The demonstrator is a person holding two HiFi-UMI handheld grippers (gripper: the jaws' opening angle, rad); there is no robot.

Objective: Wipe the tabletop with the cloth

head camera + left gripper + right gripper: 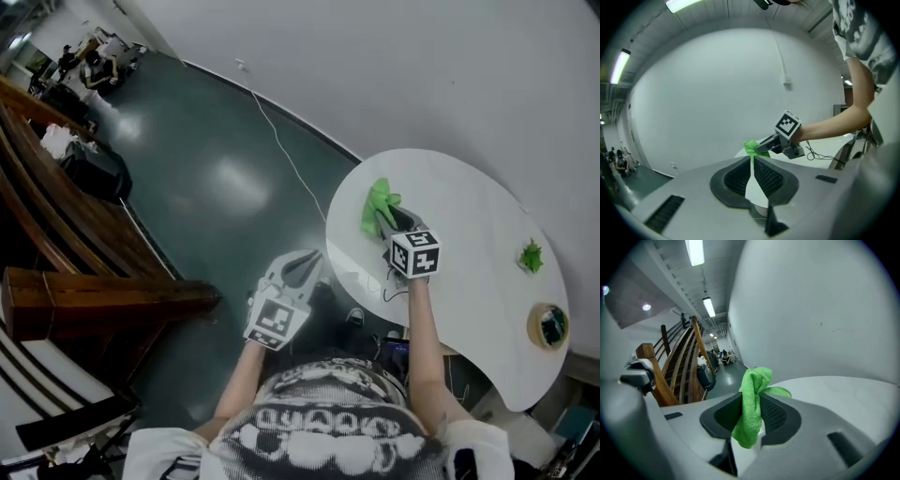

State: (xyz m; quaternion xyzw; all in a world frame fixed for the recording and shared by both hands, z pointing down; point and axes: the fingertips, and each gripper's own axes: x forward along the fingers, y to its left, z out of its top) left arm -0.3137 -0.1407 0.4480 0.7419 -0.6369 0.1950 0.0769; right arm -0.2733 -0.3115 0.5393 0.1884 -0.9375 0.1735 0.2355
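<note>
- The white tabletop (478,234) lies bare to the right of the green cloth (377,204), with its curved left rim just beside.
- The right gripper (385,218) pinches the bunched cloth, whose long axis runs along the jaws.
- The left gripper (304,261) has its jaws pressed together, empty, over the floor (216,187).

The cloth (754,378) is bright green, and so is a small scrap (532,255) on the white bench (469,216). The left tongs (752,161) and right tongs (752,396) are pale grey with black ribbed pads. Their marker cubes (415,253) are white with black square patterns. A ring (548,326) on the bench is tan. The floor (216,178) is dark glossy teal, the wall (422,75) white, and the wooden beam (103,298) brown.
</note>
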